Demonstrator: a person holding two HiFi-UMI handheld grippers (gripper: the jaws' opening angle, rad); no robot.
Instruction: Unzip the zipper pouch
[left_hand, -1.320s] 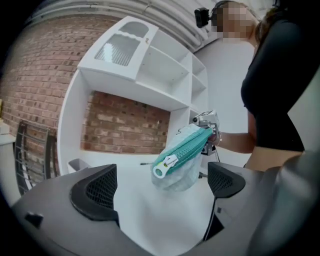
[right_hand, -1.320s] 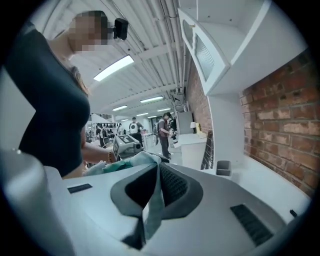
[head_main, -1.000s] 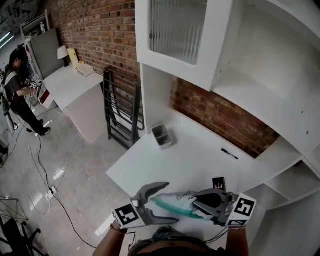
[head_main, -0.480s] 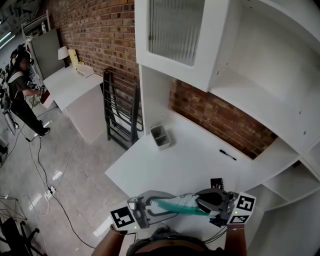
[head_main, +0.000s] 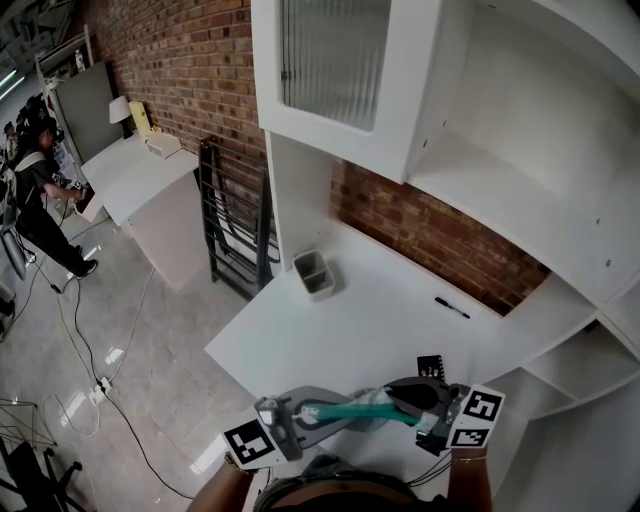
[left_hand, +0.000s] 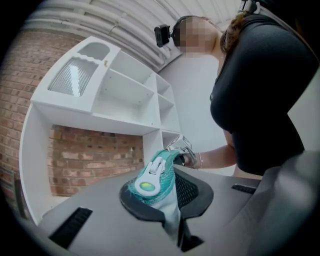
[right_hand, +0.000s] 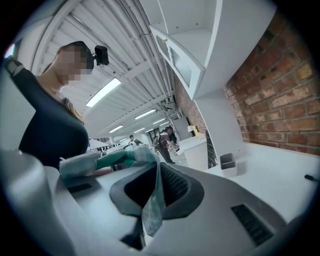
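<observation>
The zipper pouch (head_main: 362, 409), clear with a teal zipper edge, hangs stretched level between my two grippers above the desk's near edge. My left gripper (head_main: 303, 416) has just been closing and is now shut on the pouch's left end. In the left gripper view the teal end (left_hand: 162, 167) and its white zipper pull (left_hand: 150, 177) stick out above my left gripper (left_hand: 172, 200). My right gripper (head_main: 408, 401) is shut on the pouch's right end. The right gripper view shows the clear fabric (right_hand: 153, 207) pinched in my right gripper (right_hand: 155, 200).
The white desk (head_main: 330, 325) carries a small grey bin (head_main: 313, 273), a black pen (head_main: 452, 307) and a small black marker card (head_main: 431, 366). White shelves and a cabinet (head_main: 340, 80) stand above it. A black folded rack (head_main: 225, 215) leans left, and a person (head_main: 35, 190) stands far left.
The left jaws stood wide open around the pouch's left end and have closed onto it. The pouch is now pulled straighter between the two grippers.
</observation>
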